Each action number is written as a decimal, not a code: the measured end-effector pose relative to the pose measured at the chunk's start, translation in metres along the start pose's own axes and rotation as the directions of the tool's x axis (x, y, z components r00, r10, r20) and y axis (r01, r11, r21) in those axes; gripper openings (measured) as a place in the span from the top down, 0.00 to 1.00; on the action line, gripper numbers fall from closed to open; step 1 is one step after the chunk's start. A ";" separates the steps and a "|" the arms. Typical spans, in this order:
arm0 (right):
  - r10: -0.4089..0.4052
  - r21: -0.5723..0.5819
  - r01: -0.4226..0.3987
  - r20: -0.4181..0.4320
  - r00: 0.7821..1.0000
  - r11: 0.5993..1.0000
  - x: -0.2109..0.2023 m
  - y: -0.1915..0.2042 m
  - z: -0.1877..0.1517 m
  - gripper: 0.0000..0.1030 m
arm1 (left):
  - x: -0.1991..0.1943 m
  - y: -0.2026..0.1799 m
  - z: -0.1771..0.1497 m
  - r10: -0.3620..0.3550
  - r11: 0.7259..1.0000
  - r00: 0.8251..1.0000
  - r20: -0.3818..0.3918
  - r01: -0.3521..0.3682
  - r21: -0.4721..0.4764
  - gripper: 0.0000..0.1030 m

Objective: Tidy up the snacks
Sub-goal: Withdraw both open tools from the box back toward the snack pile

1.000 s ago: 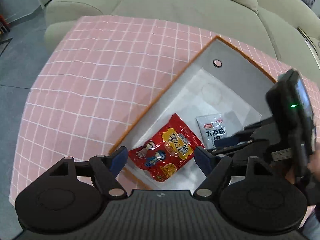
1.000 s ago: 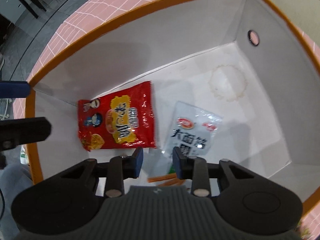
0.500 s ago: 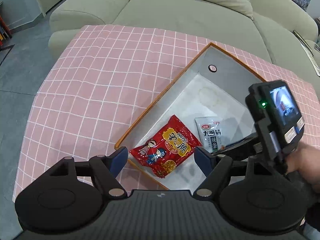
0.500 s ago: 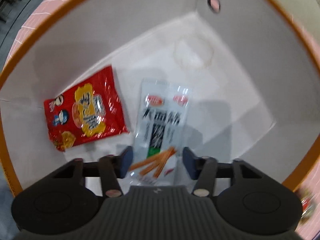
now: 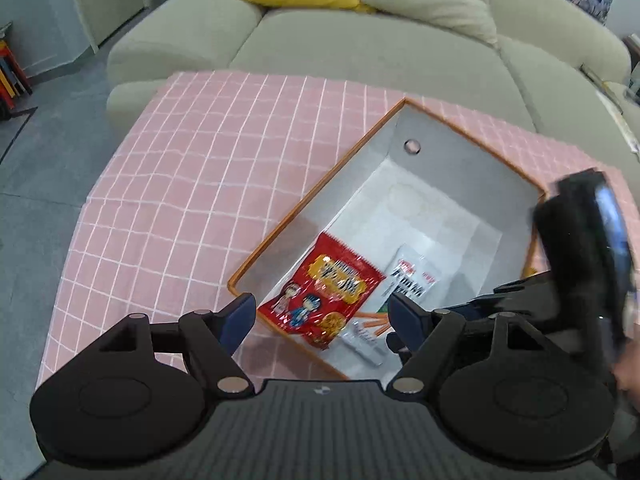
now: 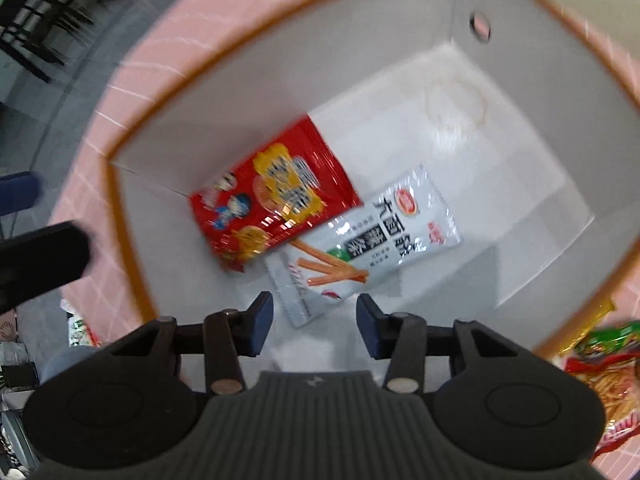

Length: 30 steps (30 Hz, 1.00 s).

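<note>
Here, my left gripper hangs wide open and empty, low in the frame, over the near corner of an orange-rimmed box on the pink checked tabletop. My right gripper is also open, holding nothing, just above the box floor. Inside, at frame centre, a red snack bag overlaps a white snack packet. More snacks lie outside, lower right.
</note>
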State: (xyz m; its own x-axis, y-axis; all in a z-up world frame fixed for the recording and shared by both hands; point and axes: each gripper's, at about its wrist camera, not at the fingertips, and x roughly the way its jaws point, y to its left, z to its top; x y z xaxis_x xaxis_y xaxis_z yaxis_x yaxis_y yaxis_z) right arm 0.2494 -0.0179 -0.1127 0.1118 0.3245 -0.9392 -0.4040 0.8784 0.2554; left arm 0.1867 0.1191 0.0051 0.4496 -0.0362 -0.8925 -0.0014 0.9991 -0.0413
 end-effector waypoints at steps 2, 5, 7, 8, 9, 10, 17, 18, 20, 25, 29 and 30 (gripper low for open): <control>0.010 -0.029 -0.008 0.079 0.997 1.000 -0.029 -0.004 -0.008 0.52 | -0.011 -0.008 -0.003 -0.008 1.000 0.999 0.038 0.009 -0.003 0.15; 0.021 -0.051 -0.011 0.195 0.981 0.999 -0.068 -0.012 -0.026 0.48 | -0.027 -0.021 -0.010 -0.029 0.999 0.994 0.109 0.030 -0.012 0.15; 0.018 -0.060 -0.002 0.265 0.964 0.998 -0.089 -0.018 -0.042 0.46 | -0.037 -0.033 -0.016 -0.048 0.999 0.987 0.154 0.051 -0.014 0.16; 0.011 -0.064 0.009 0.299 0.954 0.998 -0.098 -0.023 -0.051 0.44 | -0.041 -0.040 -0.020 -0.058 0.998 0.983 0.174 0.060 -0.010 0.16; -0.001 -0.067 0.024 0.332 0.943 0.997 -0.107 -0.029 -0.058 0.43 | -0.043 -0.047 -0.023 -0.067 0.998 0.979 0.190 0.069 -0.003 0.16; -0.021 -0.067 0.048 0.363 0.932 0.997 -0.115 -0.031 -0.066 0.43 | -0.046 -0.055 -0.028 -0.078 0.997 0.975 0.208 0.079 0.004 0.17; -0.144 0.015 0.157 0.496 0.856 0.987 -0.138 -0.070 -0.131 0.43 | -0.041 -0.105 -0.059 -0.143 0.990 0.959 0.246 0.139 0.033 0.21; -0.161 0.033 0.168 0.510 0.845 0.985 -0.137 -0.074 -0.139 0.43 | -0.038 -0.111 -0.062 -0.150 0.989 0.958 0.244 0.148 0.028 0.21; -0.194 0.070 0.185 0.528 0.827 0.980 -0.137 -0.084 -0.156 0.43 | -0.032 -0.122 -0.070 -0.169 0.985 0.956 0.240 0.168 0.024 0.21; -0.272 0.152 0.225 0.539 0.797 0.962 -0.128 -0.107 -0.191 0.43 | -0.014 -0.148 -0.090 -0.211 0.977 0.954 0.215 0.203 0.060 0.21; -0.319 0.208 0.244 0.532 0.784 0.947 -0.115 -0.125 -0.221 0.43 | 0.001 -0.166 -0.107 -0.222 0.973 0.959 0.179 0.206 0.104 0.21; -0.326 0.221 0.244 0.527 0.785 0.944 -0.111 -0.129 -0.227 0.43 | 0.004 -0.170 -0.111 -0.221 0.972 0.960 0.174 0.203 0.116 0.21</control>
State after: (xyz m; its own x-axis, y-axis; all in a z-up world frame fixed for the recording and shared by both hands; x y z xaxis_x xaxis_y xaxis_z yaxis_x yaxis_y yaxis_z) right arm 0.0826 -0.2470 -0.0931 0.6981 0.1529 -0.6995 -0.1537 0.9862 0.0622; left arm 0.0895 -0.0529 -0.0419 0.5874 -0.2518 -0.7691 0.1932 0.9665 -0.1689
